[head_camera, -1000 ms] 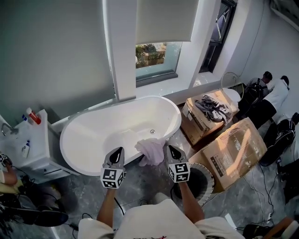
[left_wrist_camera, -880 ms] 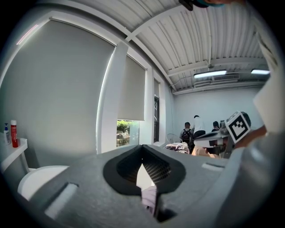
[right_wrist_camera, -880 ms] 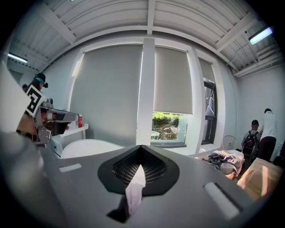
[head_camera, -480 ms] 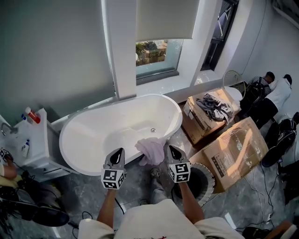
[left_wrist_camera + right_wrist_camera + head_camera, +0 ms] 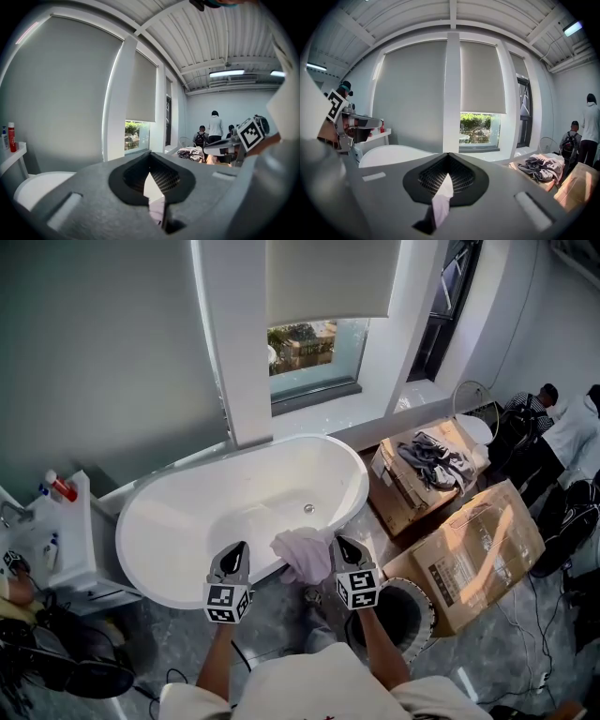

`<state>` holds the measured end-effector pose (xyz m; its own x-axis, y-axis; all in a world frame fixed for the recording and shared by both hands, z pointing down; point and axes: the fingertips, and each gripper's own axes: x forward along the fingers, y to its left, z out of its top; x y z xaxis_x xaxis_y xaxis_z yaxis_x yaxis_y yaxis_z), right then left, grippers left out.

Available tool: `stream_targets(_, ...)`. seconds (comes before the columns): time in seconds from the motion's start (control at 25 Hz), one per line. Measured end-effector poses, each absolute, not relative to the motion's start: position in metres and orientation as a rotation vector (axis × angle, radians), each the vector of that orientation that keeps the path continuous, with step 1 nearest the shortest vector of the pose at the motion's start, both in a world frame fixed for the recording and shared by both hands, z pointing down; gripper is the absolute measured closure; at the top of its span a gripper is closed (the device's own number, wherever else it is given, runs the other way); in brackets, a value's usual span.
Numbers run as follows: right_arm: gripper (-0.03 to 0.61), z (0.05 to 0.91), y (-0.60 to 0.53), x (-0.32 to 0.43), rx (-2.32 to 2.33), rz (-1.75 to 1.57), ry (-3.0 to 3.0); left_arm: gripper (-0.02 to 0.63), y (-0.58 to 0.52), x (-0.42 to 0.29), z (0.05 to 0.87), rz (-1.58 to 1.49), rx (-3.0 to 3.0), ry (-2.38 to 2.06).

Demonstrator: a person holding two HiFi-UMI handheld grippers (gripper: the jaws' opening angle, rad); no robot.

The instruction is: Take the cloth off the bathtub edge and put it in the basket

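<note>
A pale pink cloth (image 5: 305, 557) lies bunched over the near rim of the white bathtub (image 5: 141, 568). My left gripper (image 5: 238, 547) hovers just left of it, jaws together and empty. My right gripper (image 5: 338, 541) sits at the cloth's right edge, also shut and holding nothing. In the right gripper view a strip of the cloth (image 5: 439, 206) shows through the slit below my right gripper (image 5: 448, 174). The left gripper view shows a sliver of the cloth (image 5: 157, 213) below my left gripper (image 5: 150, 174). The round woven basket (image 5: 424, 601) stands on the floor under my right forearm.
Two cardboard boxes stand right of the tub: a large one (image 5: 483, 554) beside the basket and one holding grey clothes (image 5: 431, 460). A white cabinet (image 5: 56, 531) with bottles is at the left. People (image 5: 562, 437) stand at the far right. Cables lie on the floor.
The view has shifted a little, and the tub and cloth sit slightly closer under the grippers. A shoe has come into view on the floor between my arms. Both grippers stay shut.
</note>
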<state>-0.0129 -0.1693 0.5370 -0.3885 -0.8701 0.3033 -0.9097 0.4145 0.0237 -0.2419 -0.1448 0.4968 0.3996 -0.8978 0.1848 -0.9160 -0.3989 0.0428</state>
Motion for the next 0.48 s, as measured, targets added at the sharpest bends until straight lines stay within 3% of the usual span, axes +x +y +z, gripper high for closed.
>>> stream_targets(0.48,0.572,0.518,-0.284,0.001,1.506,0.184,-2.446,0.611,-0.252,-0.218,0.478,0.196,2.504,-1.669)
